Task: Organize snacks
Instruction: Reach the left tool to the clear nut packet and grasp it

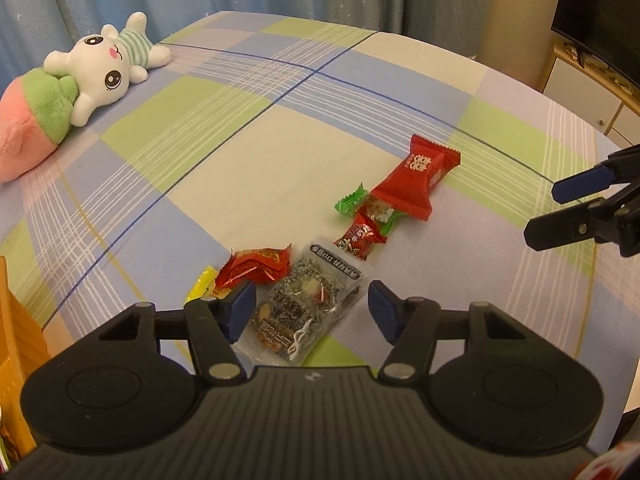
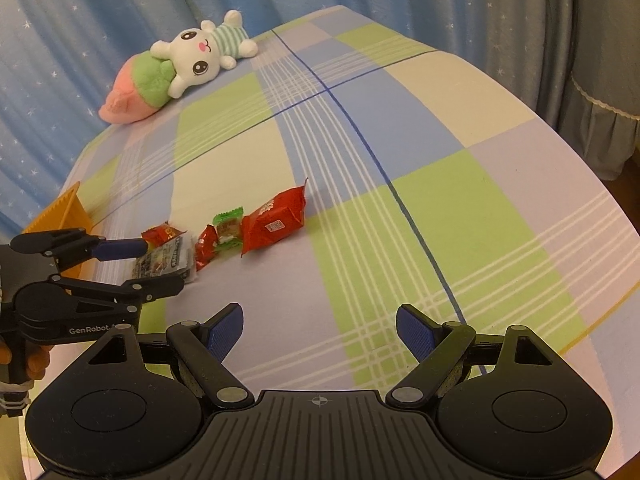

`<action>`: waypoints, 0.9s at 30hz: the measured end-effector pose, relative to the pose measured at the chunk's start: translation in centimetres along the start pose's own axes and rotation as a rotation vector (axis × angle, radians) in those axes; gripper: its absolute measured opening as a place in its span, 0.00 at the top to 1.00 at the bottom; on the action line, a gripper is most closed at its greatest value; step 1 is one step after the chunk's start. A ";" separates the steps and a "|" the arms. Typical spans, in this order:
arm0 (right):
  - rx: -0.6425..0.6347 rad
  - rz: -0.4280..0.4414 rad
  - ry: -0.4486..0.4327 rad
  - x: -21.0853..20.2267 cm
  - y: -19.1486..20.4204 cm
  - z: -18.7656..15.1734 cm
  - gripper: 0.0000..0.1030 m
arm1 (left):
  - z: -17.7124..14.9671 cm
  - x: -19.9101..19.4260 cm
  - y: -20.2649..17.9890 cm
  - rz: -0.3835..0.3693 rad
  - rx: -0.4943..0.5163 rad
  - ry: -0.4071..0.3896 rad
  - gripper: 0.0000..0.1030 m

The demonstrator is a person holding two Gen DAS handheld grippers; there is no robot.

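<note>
as seen: six snack packets [image 1: 308,304] | two plush toys [image 1: 108,68]

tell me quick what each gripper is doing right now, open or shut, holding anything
Left gripper: open, holding nothing, jaws on either side of the clear nut-bar packet.
Right gripper: open, empty, above the checked bedsheet.

snack wrappers [image 1: 416,178]: glossy crinkled foil/plastic | bedsheet [image 1: 280,128]: matt woven cloth | rabbit toy [image 1: 108,68]: fuzzy plush
</note>
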State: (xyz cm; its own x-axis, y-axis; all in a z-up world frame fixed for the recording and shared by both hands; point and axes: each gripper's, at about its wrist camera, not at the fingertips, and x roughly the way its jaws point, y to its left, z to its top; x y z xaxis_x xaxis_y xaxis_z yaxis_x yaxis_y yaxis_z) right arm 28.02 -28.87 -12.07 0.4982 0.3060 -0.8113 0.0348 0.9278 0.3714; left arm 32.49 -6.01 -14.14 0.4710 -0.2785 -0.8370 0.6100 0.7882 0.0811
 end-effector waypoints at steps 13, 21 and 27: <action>-0.007 0.024 0.014 0.5 -0.1 0.1 0.18 | -1.7 -1.6 -2.1 -0.055 -0.094 0.044 0.49; -0.021 0.034 0.017 0.3 0.0 0.1 0.18 | -1.7 -1.1 -1.4 -0.040 -0.190 0.067 0.54; -0.029 0.038 0.016 0.1 -0.1 0.0 0.18 | -0.8 -0.5 -0.9 -0.025 -0.228 0.058 0.54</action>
State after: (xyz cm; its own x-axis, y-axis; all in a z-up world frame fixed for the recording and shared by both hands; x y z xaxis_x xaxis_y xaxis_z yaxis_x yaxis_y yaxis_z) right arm 28.03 -28.96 -12.19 0.4849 0.3444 -0.8039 -0.0091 0.9211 0.3891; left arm 31.20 -6.14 -14.24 0.4162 -0.2728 -0.8674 0.4580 0.8870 -0.0592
